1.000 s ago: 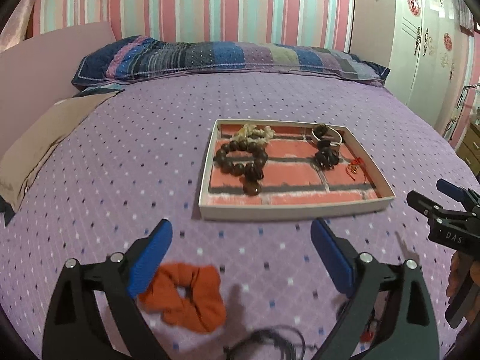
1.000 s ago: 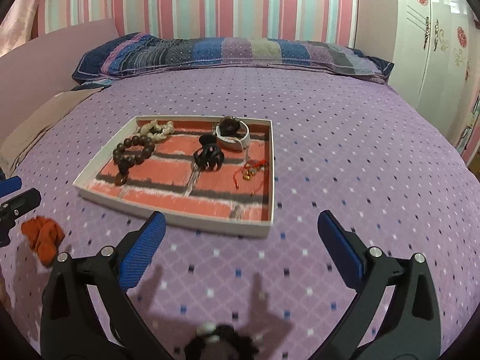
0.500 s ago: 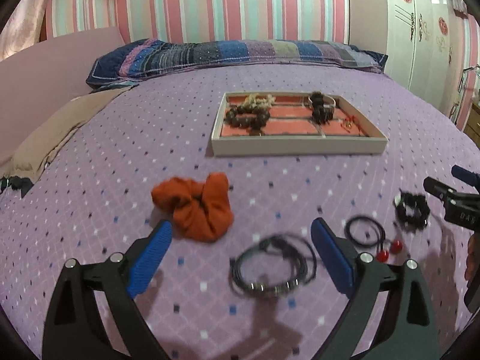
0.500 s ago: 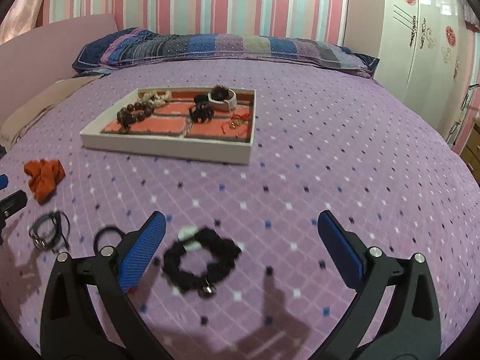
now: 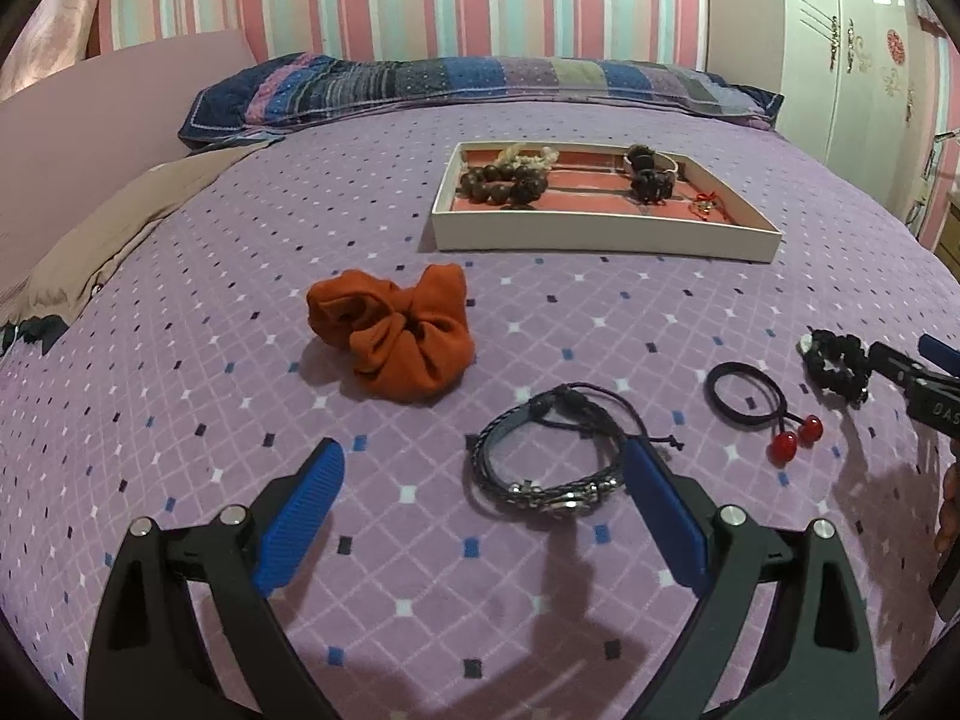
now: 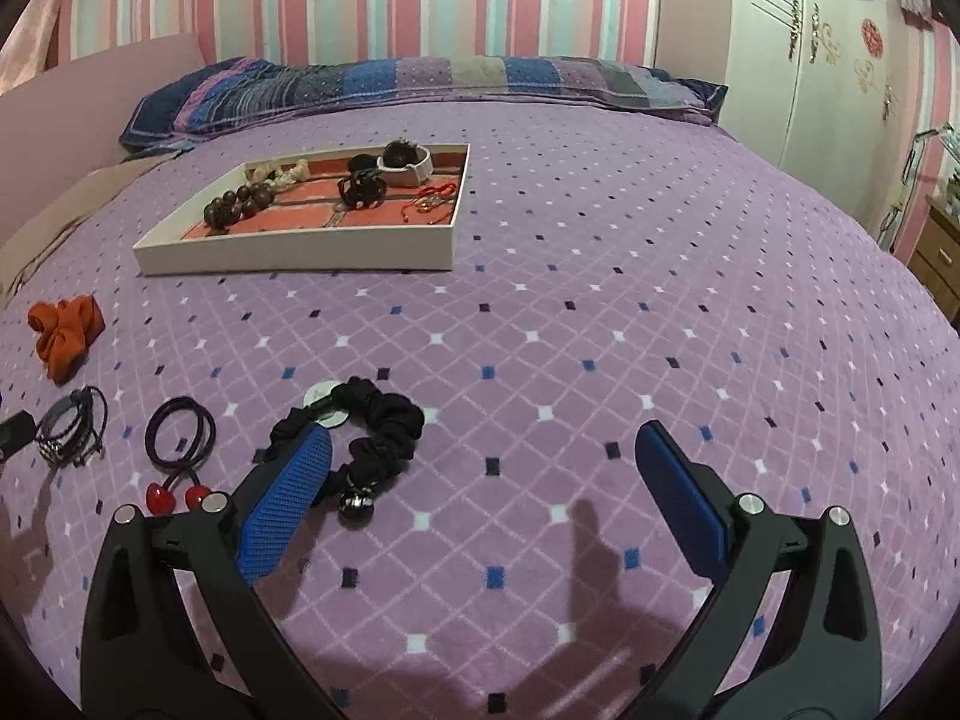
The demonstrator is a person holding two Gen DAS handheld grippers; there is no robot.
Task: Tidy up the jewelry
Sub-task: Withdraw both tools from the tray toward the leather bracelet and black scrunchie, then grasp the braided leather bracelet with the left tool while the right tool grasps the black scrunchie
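Note:
A white tray (image 5: 606, 235) with a brick-pattern floor sits mid-bed and holds bead bracelets, a dark clip and a red cord; it also shows in the right wrist view (image 6: 294, 255). On the cover lie an orange scrunchie (image 5: 396, 330), a dark braided bracelet (image 5: 549, 459), a black hair tie with red beads (image 5: 750, 402) and a black scrunchie (image 6: 360, 432). My left gripper (image 5: 483, 516) is open, low over the cover, with the braided bracelet just ahead of its right finger. My right gripper (image 6: 480, 504) is open, its left finger beside the black scrunchie.
A striped pillow (image 5: 480, 84) lies at the head of the bed. A beige cloth (image 5: 108, 240) lies at the left edge. A white wardrobe (image 6: 810, 48) stands to the right. The right gripper's tip shows at the left wrist view's right edge (image 5: 918, 378).
Both grippers have drawn back from the tray and come lower toward the near cover. The loose scrunchies, bracelet and hair tie have come into view ahead of them. Both stay open.

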